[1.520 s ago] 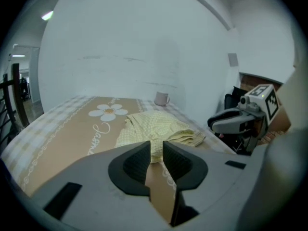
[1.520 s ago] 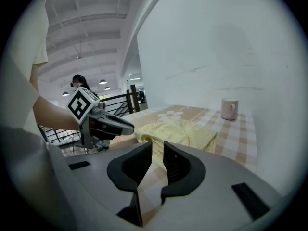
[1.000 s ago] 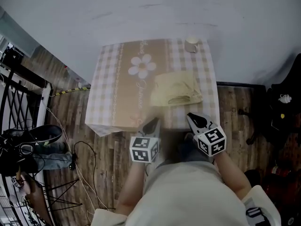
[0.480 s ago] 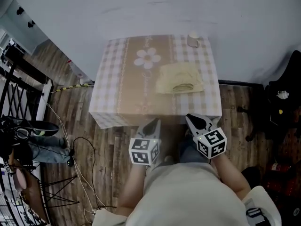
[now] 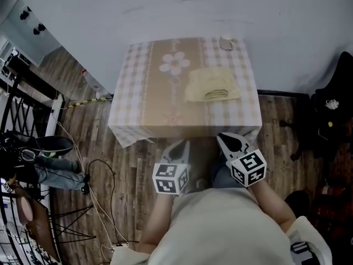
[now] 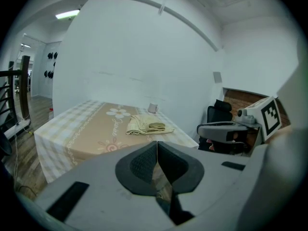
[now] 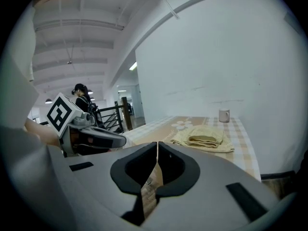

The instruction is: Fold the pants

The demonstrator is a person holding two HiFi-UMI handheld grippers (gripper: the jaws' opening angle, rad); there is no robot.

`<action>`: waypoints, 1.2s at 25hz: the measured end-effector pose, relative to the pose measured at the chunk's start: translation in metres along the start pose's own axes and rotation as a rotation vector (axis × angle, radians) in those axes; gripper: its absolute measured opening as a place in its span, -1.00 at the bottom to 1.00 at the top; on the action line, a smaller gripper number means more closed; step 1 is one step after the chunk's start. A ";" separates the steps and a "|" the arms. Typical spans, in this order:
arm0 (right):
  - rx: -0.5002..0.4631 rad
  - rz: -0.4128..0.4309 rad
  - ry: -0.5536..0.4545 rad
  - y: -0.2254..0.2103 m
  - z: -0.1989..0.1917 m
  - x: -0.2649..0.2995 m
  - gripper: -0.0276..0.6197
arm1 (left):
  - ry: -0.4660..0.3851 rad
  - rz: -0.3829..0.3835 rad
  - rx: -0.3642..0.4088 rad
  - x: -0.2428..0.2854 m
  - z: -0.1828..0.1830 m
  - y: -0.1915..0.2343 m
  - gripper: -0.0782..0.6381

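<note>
Head view from above, looking steeply down. Compared with a second ago: left gripper (image 5: 177, 147) and right gripper (image 5: 229, 141) drawn back from the near edge of the tabletop (image 5: 160, 101). No longer overlapping that edge; now over the wooden floor (image 5: 138, 164), just short of the hanging checked cloth (image 5: 127, 93).

Both grippers closed, jaw tip against jaw tip, with nothing between them in either gripper view.

No change to the pants (image 5: 214, 85): folded into a pale yellow bundle on the right half of the tabletop, well apart from both grippers.

Counted:
- two grippers, each with one marker cube
- one folded pair of pants
- one white cup (image 5: 226, 42) at the far right corner, beyond the pants
- one cloth over the tabletop, with one printed daisy (image 5: 175, 64) left of the pants
</note>
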State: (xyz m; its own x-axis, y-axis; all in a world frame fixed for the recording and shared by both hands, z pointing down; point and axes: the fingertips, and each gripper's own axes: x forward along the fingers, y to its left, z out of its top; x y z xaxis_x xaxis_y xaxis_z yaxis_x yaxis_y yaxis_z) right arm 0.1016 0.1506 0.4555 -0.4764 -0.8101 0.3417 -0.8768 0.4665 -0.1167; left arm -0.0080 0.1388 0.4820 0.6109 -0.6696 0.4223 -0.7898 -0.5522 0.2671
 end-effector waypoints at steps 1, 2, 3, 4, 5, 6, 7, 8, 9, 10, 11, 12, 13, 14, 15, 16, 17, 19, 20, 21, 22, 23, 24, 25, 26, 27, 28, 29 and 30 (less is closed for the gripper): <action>-0.002 0.002 0.000 0.002 -0.001 -0.001 -0.89 | -0.001 -0.001 0.001 -0.001 -0.001 0.000 -0.76; -0.003 0.003 -0.001 0.005 -0.002 -0.001 -0.89 | -0.002 -0.001 0.002 -0.003 -0.001 -0.001 -0.76; -0.004 0.003 -0.002 0.006 -0.002 -0.002 -0.89 | -0.004 -0.002 0.003 -0.004 -0.002 -0.001 -0.76; -0.005 0.003 -0.003 0.008 -0.002 -0.002 -0.89 | -0.006 -0.002 0.004 -0.005 -0.002 -0.001 -0.76; -0.006 0.004 -0.005 0.009 -0.002 -0.003 -0.90 | -0.009 -0.001 0.005 -0.006 -0.002 -0.001 -0.76; -0.009 0.005 -0.006 0.010 -0.002 -0.004 -0.90 | -0.011 -0.001 0.005 -0.006 -0.002 -0.002 -0.76; -0.014 0.005 -0.006 0.011 -0.001 -0.004 -0.91 | -0.012 -0.002 0.006 -0.007 -0.002 -0.002 -0.77; -0.020 0.004 -0.006 0.011 -0.001 -0.005 -0.91 | -0.012 -0.003 0.008 -0.007 -0.002 -0.003 -0.77; -0.027 0.001 -0.006 0.011 0.001 -0.006 -0.91 | -0.012 -0.003 0.008 -0.007 -0.002 -0.003 -0.77; -0.031 -0.002 -0.007 0.010 0.002 -0.006 -0.91 | -0.012 -0.004 0.009 -0.007 -0.002 -0.004 -0.77; -0.034 -0.004 -0.009 0.010 0.003 -0.006 -0.91 | -0.011 -0.005 0.010 -0.007 -0.002 -0.004 -0.77; -0.035 -0.005 -0.011 0.009 0.005 -0.007 -0.92 | -0.011 -0.007 0.010 -0.006 -0.001 -0.005 -0.77; -0.036 -0.005 -0.012 0.009 0.006 -0.007 -0.92 | -0.011 -0.010 0.011 -0.006 -0.001 -0.005 -0.77; -0.037 -0.004 -0.013 0.009 0.007 -0.006 -0.92 | -0.012 -0.012 0.012 -0.006 -0.001 -0.006 -0.77; -0.039 -0.001 -0.013 0.010 0.007 -0.006 -0.92 | -0.012 -0.013 0.012 -0.006 0.000 -0.006 -0.77; -0.040 0.002 -0.012 0.011 0.008 -0.006 -0.92 | -0.013 -0.014 0.012 -0.006 0.000 -0.006 -0.77; -0.041 0.004 -0.012 0.011 0.008 -0.006 -0.92 | -0.013 -0.014 0.012 -0.006 0.001 -0.006 -0.77; -0.041 0.008 -0.014 0.011 0.009 -0.005 -0.92 | -0.014 -0.014 0.013 -0.005 0.003 -0.006 -0.77; -0.041 0.009 -0.016 0.011 0.010 -0.005 -0.92 | -0.014 -0.014 0.014 -0.004 0.003 -0.006 -0.77; -0.041 0.009 -0.017 0.010 0.011 -0.005 -0.92 | -0.014 -0.013 0.014 -0.004 0.004 -0.006 -0.77; -0.040 0.010 -0.018 0.010 0.011 -0.004 -0.92 | -0.014 -0.013 0.015 -0.003 0.005 -0.006 -0.77; -0.041 0.010 -0.019 0.010 0.012 -0.004 -0.92 | -0.013 -0.013 0.015 -0.003 0.005 -0.006 -0.77; -0.042 0.011 -0.019 0.010 0.012 -0.004 -0.92 | -0.013 -0.012 0.014 -0.003 0.005 -0.006 -0.77; -0.043 0.013 -0.019 0.010 0.012 -0.004 -0.92 | -0.012 -0.012 0.013 -0.003 0.005 -0.006 -0.77; -0.045 0.015 -0.019 0.009 0.012 -0.004 -0.92 | -0.012 -0.011 0.013 -0.003 0.005 -0.006 -0.77; -0.047 0.015 -0.019 0.009 0.012 -0.004 -0.92 | -0.012 -0.009 0.013 -0.002 0.005 -0.006 -0.77; -0.048 0.015 -0.019 0.008 0.012 -0.003 -0.92 | -0.012 -0.008 0.013 -0.002 0.005 -0.006 -0.77; -0.049 0.014 -0.019 0.008 0.012 -0.003 -0.92 | -0.011 -0.007 0.012 -0.002 0.005 -0.006 -0.77; -0.049 0.013 -0.020 0.007 0.012 -0.003 -0.92 | -0.011 -0.007 0.012 -0.002 0.005 -0.006 -0.77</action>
State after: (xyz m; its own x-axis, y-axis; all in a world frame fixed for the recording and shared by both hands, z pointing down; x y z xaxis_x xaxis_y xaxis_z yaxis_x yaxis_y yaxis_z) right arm 0.0957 0.1518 0.4423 -0.4896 -0.8106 0.3212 -0.8665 0.4936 -0.0752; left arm -0.0041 0.1408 0.4757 0.6171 -0.6710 0.4110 -0.7848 -0.5626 0.2599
